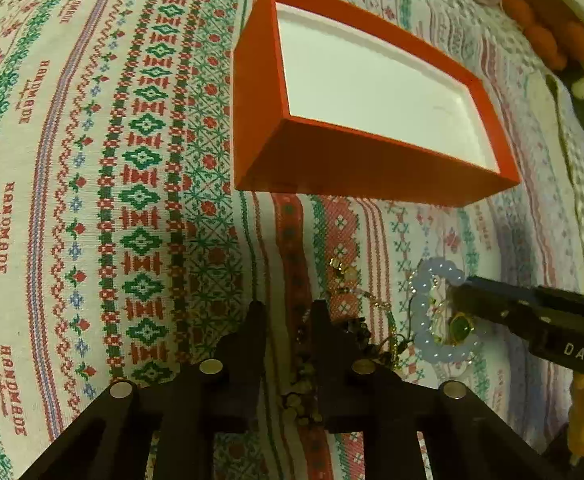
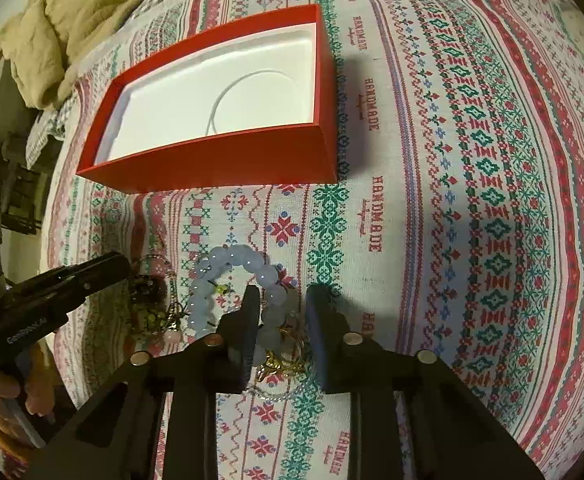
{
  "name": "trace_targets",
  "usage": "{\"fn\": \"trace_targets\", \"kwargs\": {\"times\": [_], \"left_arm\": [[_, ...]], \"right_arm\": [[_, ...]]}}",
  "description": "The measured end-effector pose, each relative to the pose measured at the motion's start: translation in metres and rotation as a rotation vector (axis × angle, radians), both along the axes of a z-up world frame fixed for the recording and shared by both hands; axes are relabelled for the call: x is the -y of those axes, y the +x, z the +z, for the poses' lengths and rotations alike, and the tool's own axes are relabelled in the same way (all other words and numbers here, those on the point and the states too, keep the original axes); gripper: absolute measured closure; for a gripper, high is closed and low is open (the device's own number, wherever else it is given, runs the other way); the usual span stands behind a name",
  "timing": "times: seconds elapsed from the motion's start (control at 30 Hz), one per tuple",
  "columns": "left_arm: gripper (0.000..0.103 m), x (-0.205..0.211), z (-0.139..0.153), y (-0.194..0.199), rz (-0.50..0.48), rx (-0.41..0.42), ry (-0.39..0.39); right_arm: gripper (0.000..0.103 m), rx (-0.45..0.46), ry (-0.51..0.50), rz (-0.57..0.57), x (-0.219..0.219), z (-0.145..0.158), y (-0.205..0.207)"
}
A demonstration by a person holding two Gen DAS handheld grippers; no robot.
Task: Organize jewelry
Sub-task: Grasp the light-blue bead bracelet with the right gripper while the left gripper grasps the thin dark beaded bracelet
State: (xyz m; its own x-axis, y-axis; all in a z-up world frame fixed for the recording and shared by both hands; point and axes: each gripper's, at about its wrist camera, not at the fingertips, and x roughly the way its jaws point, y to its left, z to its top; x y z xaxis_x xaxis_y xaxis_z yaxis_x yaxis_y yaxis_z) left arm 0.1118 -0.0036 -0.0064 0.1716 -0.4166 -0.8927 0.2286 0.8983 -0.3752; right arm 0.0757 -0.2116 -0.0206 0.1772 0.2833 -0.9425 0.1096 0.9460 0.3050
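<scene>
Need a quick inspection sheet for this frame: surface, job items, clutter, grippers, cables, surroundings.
Surface: patterned tablecloth printed HANDMADE.
Job's things: red box, open, white insert, no jewelry seen inside; pale blue bead bracelet on the cloth in front of it; gold ring with green stone at the bracelet; dark bead strand and gold chain pieces piled alongside.
Clutter: nothing seen beyond the jewelry pile.
Grippers: left gripper open over the dark beads; right gripper open, straddling the bracelet's edge and gold pieces; neither holds anything.
Cables: nothing seen.
Surroundings: beige quilted fabric past the cloth; orange objects, unclear.
</scene>
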Motion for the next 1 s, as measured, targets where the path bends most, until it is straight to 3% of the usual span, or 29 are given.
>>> {"fn": "trace_targets", "kwargs": {"times": [0.4,0.53,1.0], "left_arm": [[0.091,0.024,-0.005,-0.006,-0.079,-0.009,0.042],[0.102,0.039,-0.006,-0.009,-0.080,0.024,0.085],[0.103,0.042,0.039,-0.015,-0.063,0.156,0.005]], "right_arm": [[0.090,0.018,-0.067,0.035,-0.011,-0.002,0.001],[0.091,0.031,-0.086,0.041,-0.015,-0.001,0.001],[0.091,0.140,-0.039,0.050,-0.015,0.046,-0.011]]}}
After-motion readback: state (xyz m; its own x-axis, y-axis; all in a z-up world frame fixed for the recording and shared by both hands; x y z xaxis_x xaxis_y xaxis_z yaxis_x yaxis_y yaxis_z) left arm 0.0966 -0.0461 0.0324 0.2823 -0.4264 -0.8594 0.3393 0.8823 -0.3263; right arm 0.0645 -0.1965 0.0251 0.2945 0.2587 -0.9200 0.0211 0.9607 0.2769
